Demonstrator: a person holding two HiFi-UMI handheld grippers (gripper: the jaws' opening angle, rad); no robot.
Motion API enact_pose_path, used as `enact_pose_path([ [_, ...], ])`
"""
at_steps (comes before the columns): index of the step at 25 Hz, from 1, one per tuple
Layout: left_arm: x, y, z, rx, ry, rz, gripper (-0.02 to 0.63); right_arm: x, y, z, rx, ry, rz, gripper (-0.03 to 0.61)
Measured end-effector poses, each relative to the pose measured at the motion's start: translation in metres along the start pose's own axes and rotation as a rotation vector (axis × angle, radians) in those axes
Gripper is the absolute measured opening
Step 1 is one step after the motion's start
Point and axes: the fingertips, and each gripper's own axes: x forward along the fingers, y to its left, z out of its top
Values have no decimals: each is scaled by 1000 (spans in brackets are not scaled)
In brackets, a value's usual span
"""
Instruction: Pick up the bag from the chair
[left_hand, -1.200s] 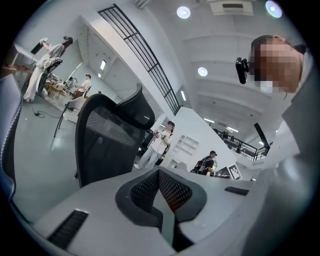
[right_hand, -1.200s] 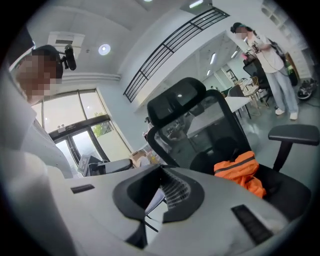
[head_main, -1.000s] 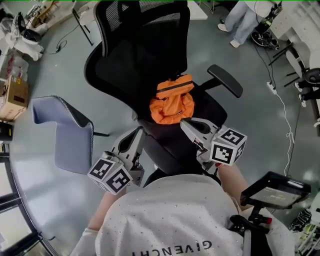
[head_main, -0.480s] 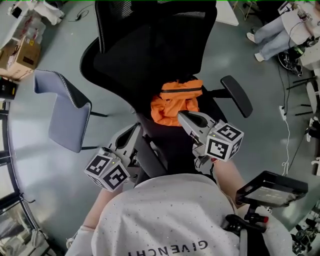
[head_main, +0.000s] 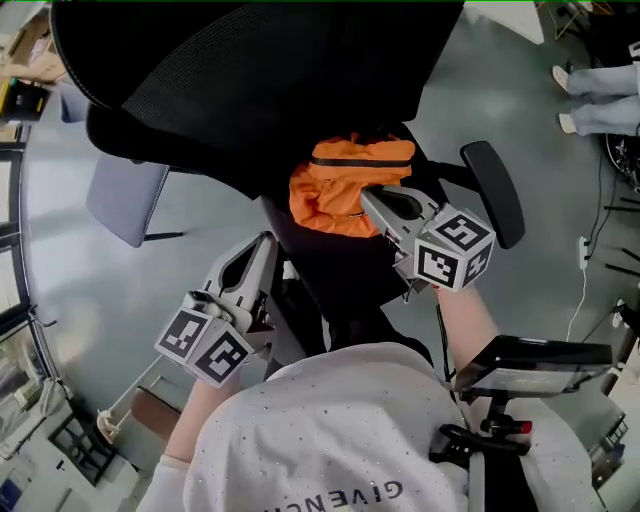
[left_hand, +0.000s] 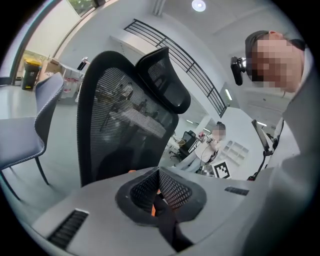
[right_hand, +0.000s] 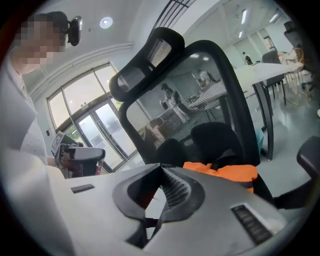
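An orange bag (head_main: 340, 185) with a black strap lies on the seat of a black mesh office chair (head_main: 250, 70). My right gripper (head_main: 372, 198) is shut and empty, and its tips overlap the bag's right edge; I cannot tell if they touch it. In the right gripper view the bag (right_hand: 225, 172) lies just past the closed jaws of the right gripper (right_hand: 161, 165). My left gripper (head_main: 266, 242) is lower left of the bag, beside the seat's left edge, and clear of it. In the left gripper view the left gripper (left_hand: 159, 170) has its jaws together before the chair back (left_hand: 125, 130).
The chair's right armrest (head_main: 495, 190) stands close beside my right gripper. A grey chair (head_main: 125, 195) stands on the floor at left. Someone's legs (head_main: 600, 90) are at the far right. A black screen on a stand (head_main: 530, 360) is near my right side.
Both grippers have gone forward and down toward the seat. The right one, which was short of the bag, now reaches its edge. The chair fills more of the head view.
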Motion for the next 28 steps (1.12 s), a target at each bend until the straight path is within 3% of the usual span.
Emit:
enact_pose_path([
  [4,7,3,-10,-7,9,47,2,13,-23,-4,-30,33,11,6],
  [10,23,22,-24,-24,44,100,2,31,-67,-17,-145,114,-66,8],
  [16,37,24,-52,-8,107,71,2,33,-96,-35,-415,156,-149,8],
  [21,25,37,-43,-10,137,68,2,63,-81,-37,-472,209,-145,21],
  [22,26,35,-41,-10,144,68,2,63,-81,-38,-483,236,-140,40],
  [23,28,30,-40,-10,151,68,2,60,-85,-40,-493,266,-136,114],
  [24,32,25,-40,-10,157,69,2,57,-90,-42,-503,291,-134,140],
  [26,39,21,-39,-13,166,71,2,55,-100,-42,-532,313,-148,140],
  [28,43,22,-37,-16,171,72,2,60,-108,-42,-579,327,-166,193],
])
